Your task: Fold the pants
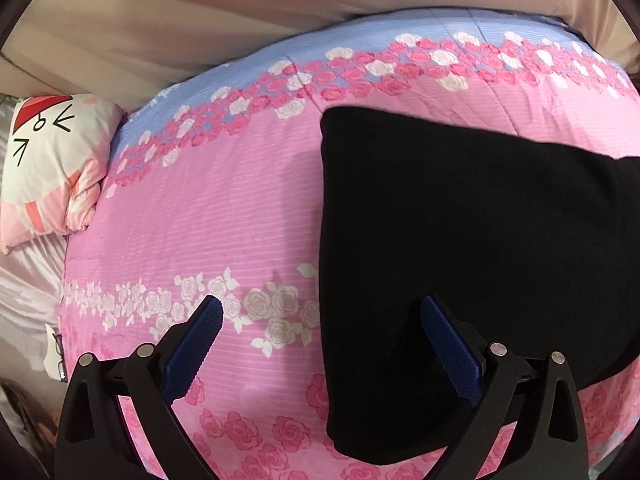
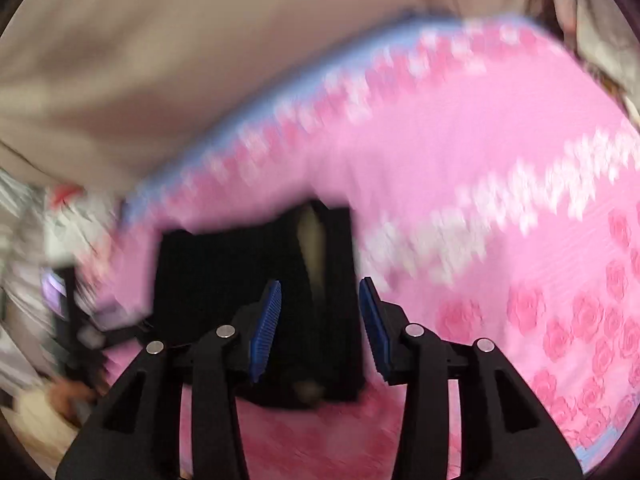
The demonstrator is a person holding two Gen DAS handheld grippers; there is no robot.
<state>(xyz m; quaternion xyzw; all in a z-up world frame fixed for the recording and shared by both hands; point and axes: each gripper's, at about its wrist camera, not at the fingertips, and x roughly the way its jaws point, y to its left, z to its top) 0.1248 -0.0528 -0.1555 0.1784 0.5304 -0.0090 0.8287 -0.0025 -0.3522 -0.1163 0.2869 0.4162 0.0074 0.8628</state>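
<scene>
Both your grippers hang empty: left gripper [image 1: 320,320] spread wide, right gripper [image 2: 320,300] narrower, black pants [image 1: 460,260] folded at three o'clock on the pink quilt [image 1: 220,220].

2 wrist views, angled down, close; share pants [image 1: 460,240] on quilt [image 1: 200,220].

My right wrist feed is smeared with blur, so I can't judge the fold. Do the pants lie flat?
Observer: Yes. The left wrist view shows the black pants as a flat folded rectangle on the pink quilt.
Operator: Is the left gripper holding them?
Observer: No. The left gripper is wide open, with nothing between its jaws.
Operator: Anything nearby?
Observer: A cartoon pillow lies beside the quilt's left edge, apart from the pants.
</scene>
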